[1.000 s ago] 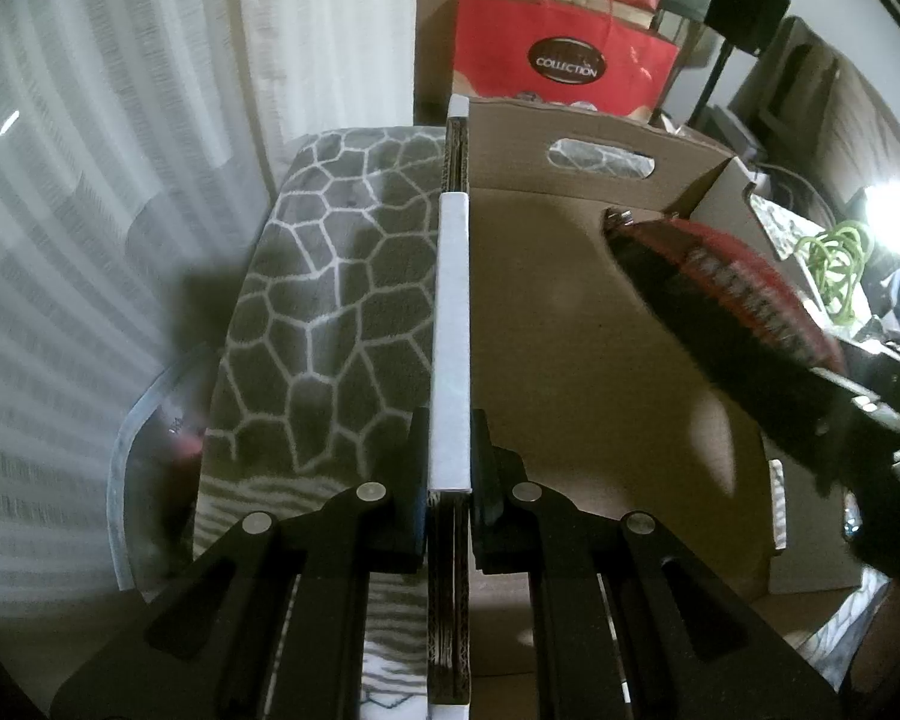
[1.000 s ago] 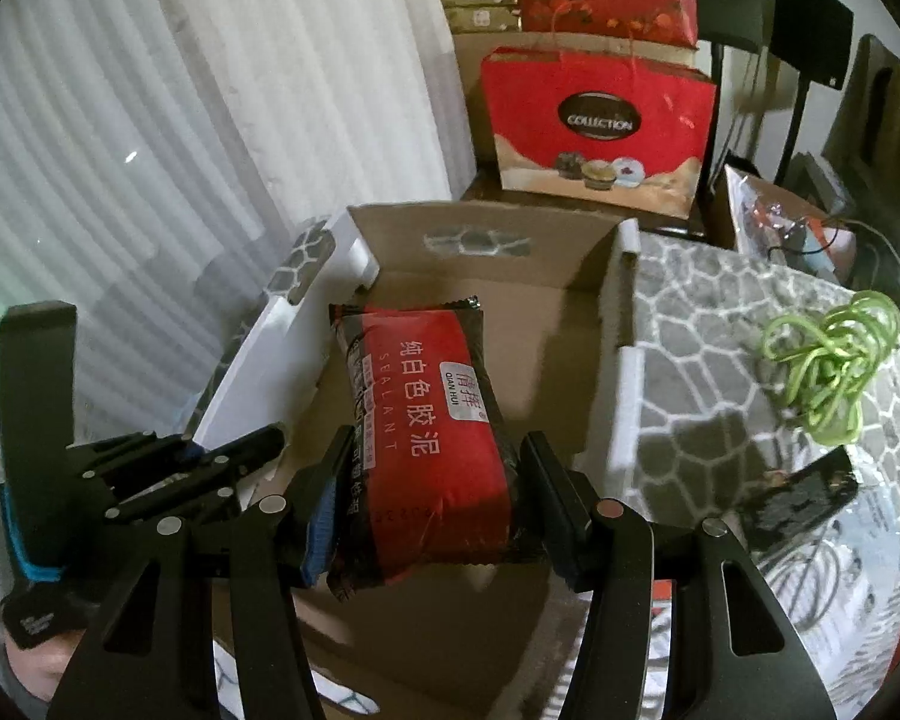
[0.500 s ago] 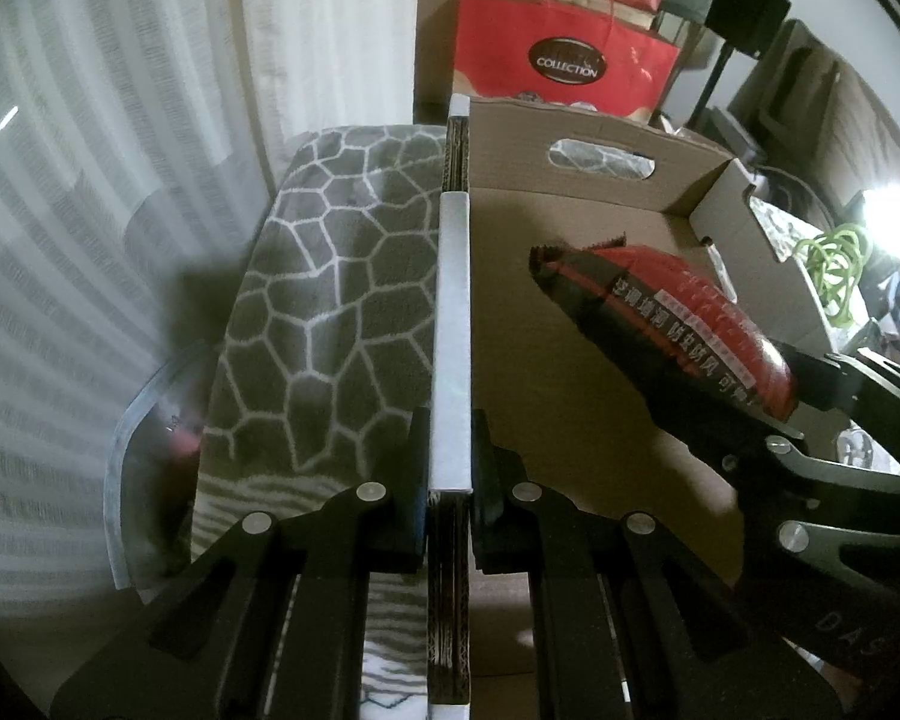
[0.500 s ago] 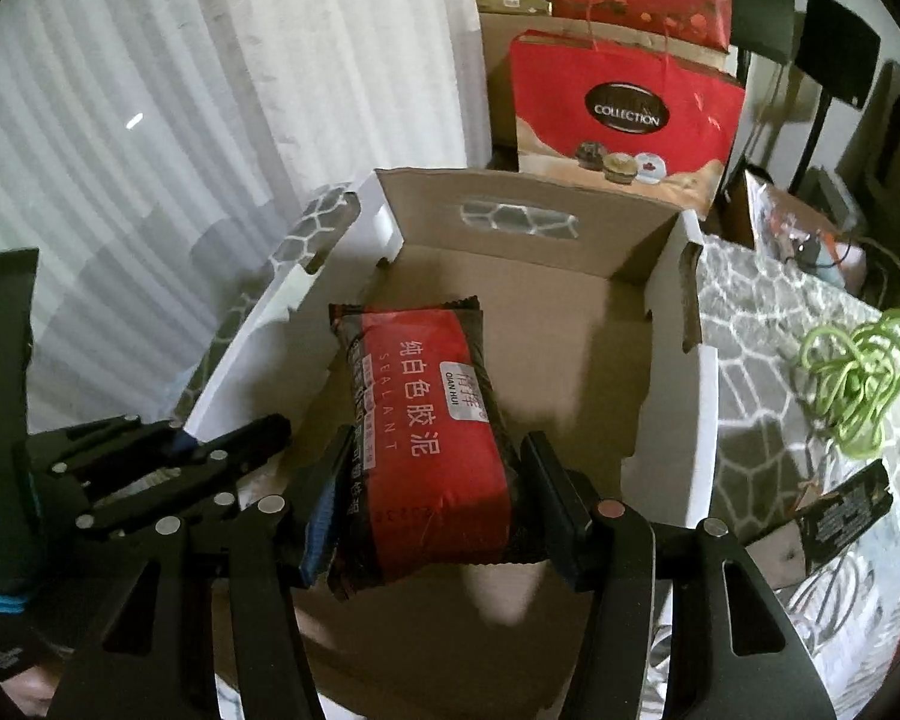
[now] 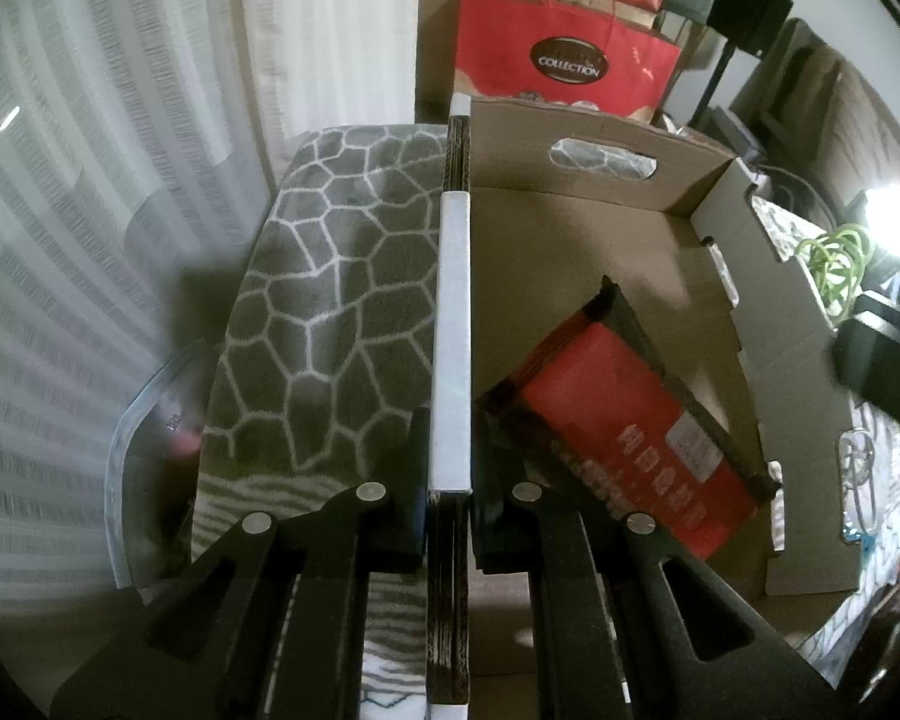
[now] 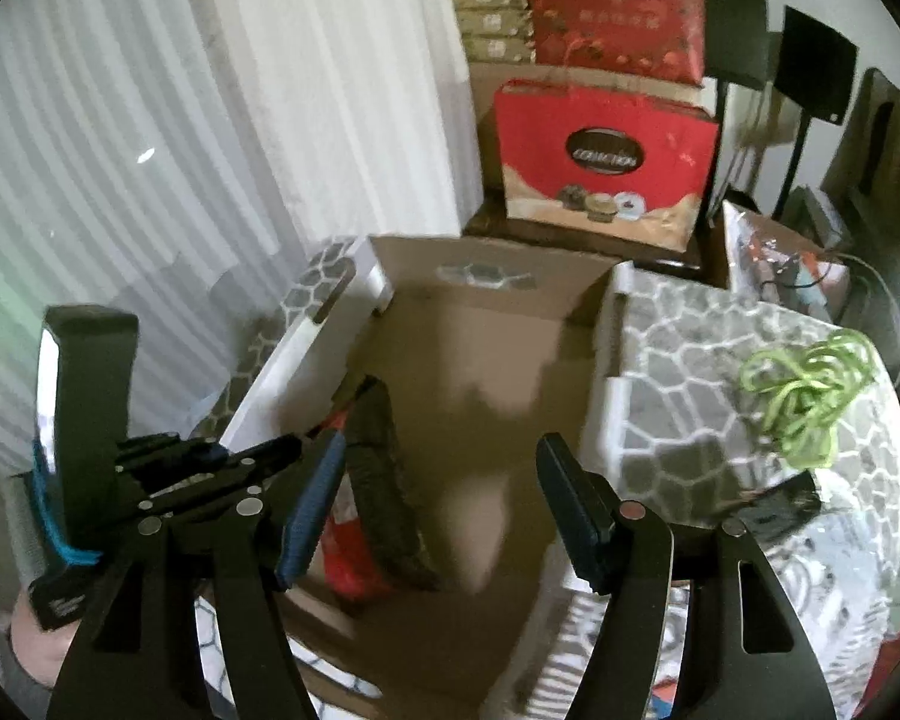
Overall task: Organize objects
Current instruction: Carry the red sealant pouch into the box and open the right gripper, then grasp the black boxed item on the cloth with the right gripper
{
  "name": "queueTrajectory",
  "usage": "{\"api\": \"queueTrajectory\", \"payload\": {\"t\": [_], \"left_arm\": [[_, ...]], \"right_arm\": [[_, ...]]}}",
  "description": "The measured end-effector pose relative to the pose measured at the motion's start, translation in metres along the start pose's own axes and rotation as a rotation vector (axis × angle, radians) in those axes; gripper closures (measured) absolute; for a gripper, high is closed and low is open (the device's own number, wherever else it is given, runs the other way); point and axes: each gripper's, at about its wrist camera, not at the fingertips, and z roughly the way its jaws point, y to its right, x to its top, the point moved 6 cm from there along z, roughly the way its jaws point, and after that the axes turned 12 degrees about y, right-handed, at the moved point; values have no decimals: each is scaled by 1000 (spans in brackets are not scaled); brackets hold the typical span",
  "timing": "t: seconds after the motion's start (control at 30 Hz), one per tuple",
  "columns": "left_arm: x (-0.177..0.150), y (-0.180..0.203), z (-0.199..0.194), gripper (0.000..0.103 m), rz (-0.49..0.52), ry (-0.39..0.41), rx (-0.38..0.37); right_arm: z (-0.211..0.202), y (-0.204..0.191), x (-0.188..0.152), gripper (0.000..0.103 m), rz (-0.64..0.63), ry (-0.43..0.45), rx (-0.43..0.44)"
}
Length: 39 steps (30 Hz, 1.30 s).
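Left wrist view: left gripper (image 5: 449, 480) is clamping the near wall of the box (image 5: 600, 192), jaws closed tight on the white-edged cardboard and steadying it. The red pack (image 5: 624, 438) is lying on the box floor, close against that wall, set at a slant, with nothing gripping it. The box is sitting on a patterned cloth (image 5: 330, 276). A green cord (image 5: 834, 258) is showing past the far wall, outside the box. A red gift bag (image 5: 564, 66) is standing behind.

Right wrist view: right gripper (image 6: 444, 504) is hanging over the box (image 6: 486, 324) with its jaws apart and nothing between them; they have just been opening. The pack (image 6: 360, 552) is resting below and left of the jaws, partly hidden by the blue-padded finger (image 6: 309, 510). The picture is blurring somewhat. The left gripper (image 6: 210, 468) is showing at left, on the box wall. On the cloth (image 6: 690, 396) to the right, the cord (image 6: 810, 390) and a small dark pack (image 6: 780, 504) are waiting outside the box.

Progress, as I judge it: one item is boxed and released. The cord and dark pack are looking like the next candidates, so the sorting is probably not finished.
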Motion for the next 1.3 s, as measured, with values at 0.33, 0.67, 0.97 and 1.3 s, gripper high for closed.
{"api": "queueTrajectory", "payload": {"t": [0.33, 0.67, 0.97, 1.3], "left_arm": [[1, -1, 2, 93, -3, 0, 0], [0, -1, 2, 93, -4, 0, 0], [0, -1, 2, 93, -4, 0, 1], [0, -1, 1, 93, -5, 0, 1]], "right_arm": [[-36, 48, 7, 27, 17, 44, -77], [-60, 104, -4, 13, 54, 65, -147], [-56, 129, -24, 3, 68, 53, -152], [-37, 132, -46, 3, 38, 24, -153]]}}
